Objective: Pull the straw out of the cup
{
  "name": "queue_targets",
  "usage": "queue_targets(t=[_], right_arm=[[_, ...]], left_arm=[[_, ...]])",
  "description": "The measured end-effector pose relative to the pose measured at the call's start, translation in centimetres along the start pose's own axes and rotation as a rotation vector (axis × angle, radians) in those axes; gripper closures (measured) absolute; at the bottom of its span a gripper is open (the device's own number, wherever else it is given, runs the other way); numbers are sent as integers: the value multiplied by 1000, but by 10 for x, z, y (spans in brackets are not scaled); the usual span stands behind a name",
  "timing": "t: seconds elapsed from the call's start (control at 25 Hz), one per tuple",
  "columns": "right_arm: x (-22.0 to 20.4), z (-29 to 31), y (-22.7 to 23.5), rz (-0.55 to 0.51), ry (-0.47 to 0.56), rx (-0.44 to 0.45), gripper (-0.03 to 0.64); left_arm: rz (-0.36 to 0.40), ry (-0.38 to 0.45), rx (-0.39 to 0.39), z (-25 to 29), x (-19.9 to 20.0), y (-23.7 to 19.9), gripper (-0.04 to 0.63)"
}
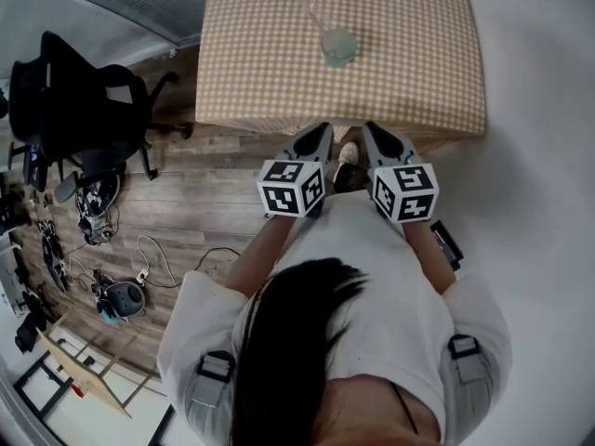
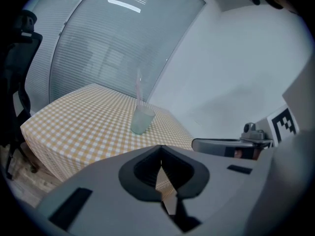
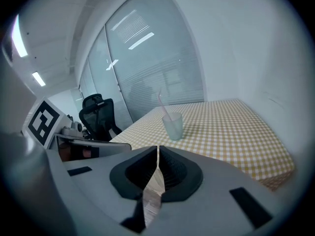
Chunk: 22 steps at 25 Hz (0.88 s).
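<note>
While both claws hang side by side just short of the worktop's near edge, around the middle of the head view, neither grips anything. The left claw and right claw each have their dark ribbed pads closed tip to tip. A cloth of small yellow-and-white checks covers the worktop. In the upper middle of the frame stands a tapered, frosted cup (translucent, pale green), well apart from both claws. A thin pale straw leans out of it towards the upper left. At the left, a black office chair stands on a wood-plank floor.
</note>
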State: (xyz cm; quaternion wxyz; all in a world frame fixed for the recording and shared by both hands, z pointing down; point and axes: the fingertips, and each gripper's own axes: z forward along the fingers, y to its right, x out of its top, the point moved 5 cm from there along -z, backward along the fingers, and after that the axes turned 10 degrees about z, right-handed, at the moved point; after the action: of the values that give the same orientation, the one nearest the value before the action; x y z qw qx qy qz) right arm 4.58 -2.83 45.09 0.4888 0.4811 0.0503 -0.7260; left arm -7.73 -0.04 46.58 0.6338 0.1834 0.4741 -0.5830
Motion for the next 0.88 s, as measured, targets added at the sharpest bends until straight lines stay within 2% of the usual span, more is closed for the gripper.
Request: queue_targets(t=[0.2,0.52,0.88], right_arm=[[23,17,12,-9,-6,57,580],[51,41,29,-55,-28,141,580],[66,54,50,-89,-31,178,580]], left_arm=[[0,4,19,18,18,-2,588],[-62,20,64,44,36,-8,586],[-84,34,114,67,47,-11,587]])
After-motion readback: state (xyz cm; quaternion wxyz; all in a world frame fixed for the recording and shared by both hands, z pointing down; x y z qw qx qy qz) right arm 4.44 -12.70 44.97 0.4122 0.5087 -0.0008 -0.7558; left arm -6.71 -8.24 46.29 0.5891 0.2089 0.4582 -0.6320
